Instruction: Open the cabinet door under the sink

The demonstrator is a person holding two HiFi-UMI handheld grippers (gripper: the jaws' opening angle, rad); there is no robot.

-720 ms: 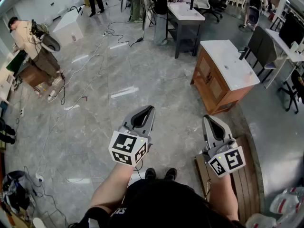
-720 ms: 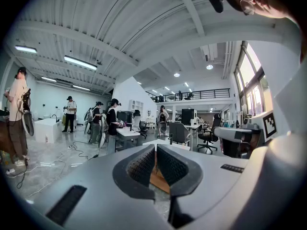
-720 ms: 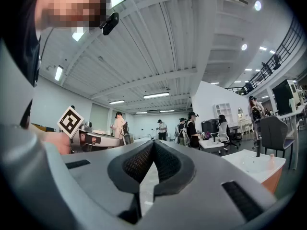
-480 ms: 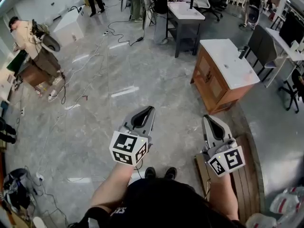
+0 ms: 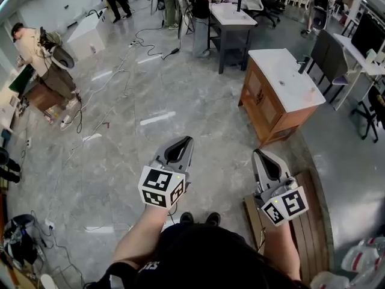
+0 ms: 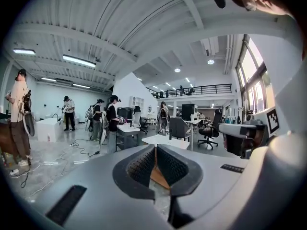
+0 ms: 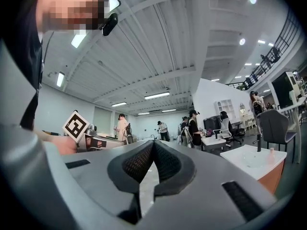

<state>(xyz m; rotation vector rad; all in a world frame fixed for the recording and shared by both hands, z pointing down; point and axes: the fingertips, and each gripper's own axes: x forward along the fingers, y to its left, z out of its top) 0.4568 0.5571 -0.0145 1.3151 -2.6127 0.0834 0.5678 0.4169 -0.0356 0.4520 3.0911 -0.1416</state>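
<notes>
The sink cabinet (image 5: 264,104) is wooden with a white top and a dark faucet (image 5: 302,65). It stands on the grey floor ahead and to the right, with its panelled doors facing left. Both grippers are held out in front of my body, well short of the cabinet. My left gripper (image 5: 184,139) is shut and empty, as is my right gripper (image 5: 257,153). In the left gripper view the cabinet's white top (image 6: 168,140) shows just past the shut left gripper (image 6: 155,148). The right gripper view has the cabinet (image 7: 254,159) to the right of the shut right gripper (image 7: 153,143).
A low wooden platform (image 5: 310,215) lies under my right arm. A second sink on a dark stand (image 5: 231,17) is farther back. Cables (image 5: 114,71) trail across the floor at left. Several people stand at the back and left. Chairs and desks (image 5: 355,59) line the right.
The cabinet has shifted slightly up and left in the head view, and both grippers sit a little higher in the picture. Both stay shut.
</notes>
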